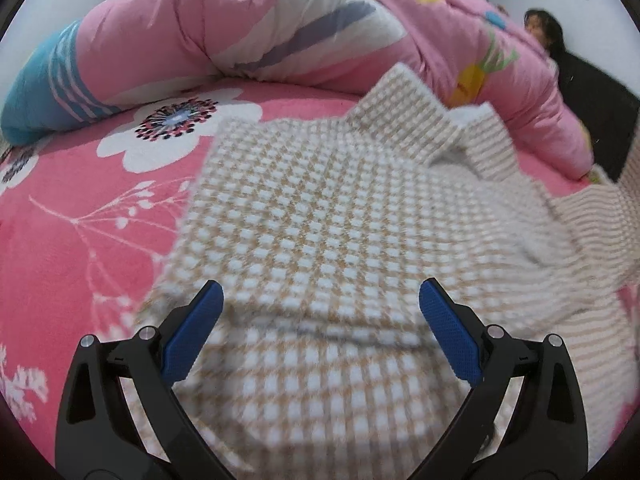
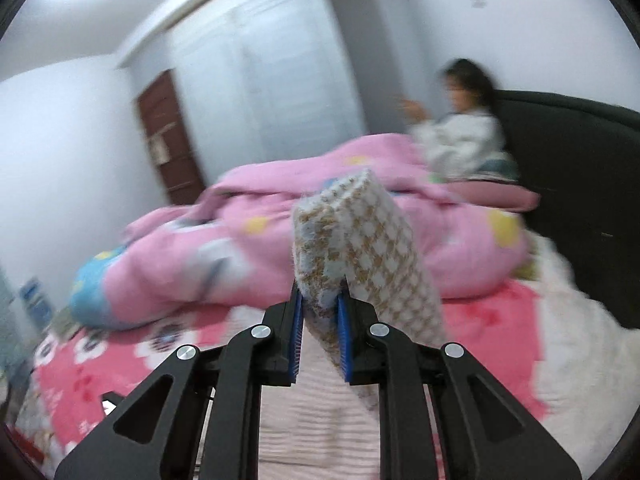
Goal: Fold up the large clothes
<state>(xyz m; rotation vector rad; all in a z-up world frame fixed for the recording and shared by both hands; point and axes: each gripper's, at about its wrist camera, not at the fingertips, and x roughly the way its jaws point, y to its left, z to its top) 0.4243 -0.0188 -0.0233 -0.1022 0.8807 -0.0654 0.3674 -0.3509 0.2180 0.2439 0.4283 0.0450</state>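
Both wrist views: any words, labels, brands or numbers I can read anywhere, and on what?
None can be read.
Blue patch at the left edge in the right wrist view: too blurred to tell whether it carries print.
Tan-and-white checked fleece garment, pink flowered quilt, pink floral bedsheet: patterns only.

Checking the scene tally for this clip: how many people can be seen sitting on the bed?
1. A person sits at the far end of the bed, against the dark headboard, behind the pink quilt. The left wrist view shows only the head. The quilt could hide more.
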